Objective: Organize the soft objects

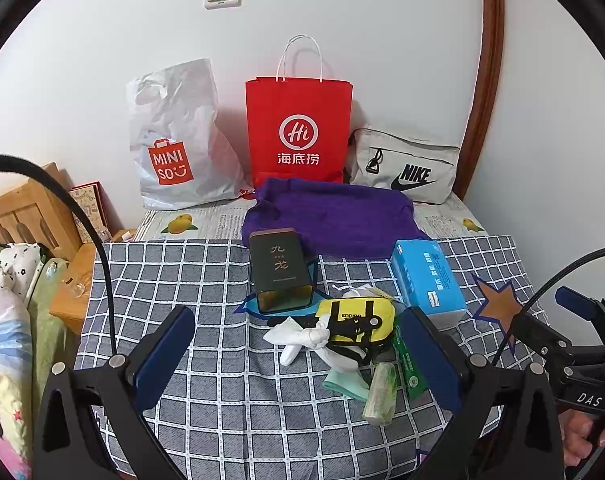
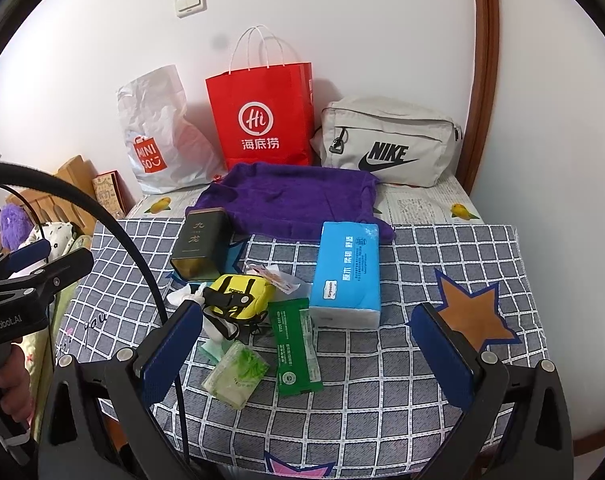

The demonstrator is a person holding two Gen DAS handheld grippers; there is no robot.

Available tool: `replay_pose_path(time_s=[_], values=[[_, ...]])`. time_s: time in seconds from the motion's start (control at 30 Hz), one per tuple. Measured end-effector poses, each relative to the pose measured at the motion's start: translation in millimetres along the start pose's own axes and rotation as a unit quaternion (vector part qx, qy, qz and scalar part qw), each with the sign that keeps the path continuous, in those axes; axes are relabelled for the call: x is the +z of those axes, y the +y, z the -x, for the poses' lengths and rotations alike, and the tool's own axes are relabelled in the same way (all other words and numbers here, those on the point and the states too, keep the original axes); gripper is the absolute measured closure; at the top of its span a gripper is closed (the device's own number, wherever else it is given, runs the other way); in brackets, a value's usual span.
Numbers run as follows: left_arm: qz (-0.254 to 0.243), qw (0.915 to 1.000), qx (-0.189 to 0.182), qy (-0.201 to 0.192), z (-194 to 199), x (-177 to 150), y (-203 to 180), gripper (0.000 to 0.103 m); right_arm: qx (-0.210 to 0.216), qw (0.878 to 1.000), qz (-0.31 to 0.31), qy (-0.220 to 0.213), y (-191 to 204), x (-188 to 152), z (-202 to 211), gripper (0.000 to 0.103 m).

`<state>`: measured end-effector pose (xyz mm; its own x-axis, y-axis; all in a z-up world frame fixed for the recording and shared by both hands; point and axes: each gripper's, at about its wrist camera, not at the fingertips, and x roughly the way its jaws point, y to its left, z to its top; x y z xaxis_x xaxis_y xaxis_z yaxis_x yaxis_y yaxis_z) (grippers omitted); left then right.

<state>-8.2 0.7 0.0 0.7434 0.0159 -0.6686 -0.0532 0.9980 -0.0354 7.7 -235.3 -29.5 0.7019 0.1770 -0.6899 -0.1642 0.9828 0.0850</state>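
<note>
Between the wide-open, empty left hand-held gripper [image 1: 298, 354] fingers, yellow pouch [image 1: 358, 320] is lying nearest, long axis crosswise; right hand-held gripper [image 2: 308, 344] is hovering open, empty.

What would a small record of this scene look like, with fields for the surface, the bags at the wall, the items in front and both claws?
surface: checked cloth over a table
bags at wall: white plastic bag, red paper bag, grey pouch
behind the items: purple towel
front items: dark tin, yellow pouch, blue tissue pack, green packet, white cloth
left claw: open, holding nothing
right claw: open, holding nothing
</note>
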Motion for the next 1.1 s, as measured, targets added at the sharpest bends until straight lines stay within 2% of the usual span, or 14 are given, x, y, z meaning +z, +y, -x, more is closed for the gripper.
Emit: replay_pose_path(time_s=[1.1], values=[[-0.003,1.0,0.003,0.0,0.6,-0.5,-2.8,0.0,0.0,1.0,0.006,-0.001,3.4,-1.7,2.5,0.0]])
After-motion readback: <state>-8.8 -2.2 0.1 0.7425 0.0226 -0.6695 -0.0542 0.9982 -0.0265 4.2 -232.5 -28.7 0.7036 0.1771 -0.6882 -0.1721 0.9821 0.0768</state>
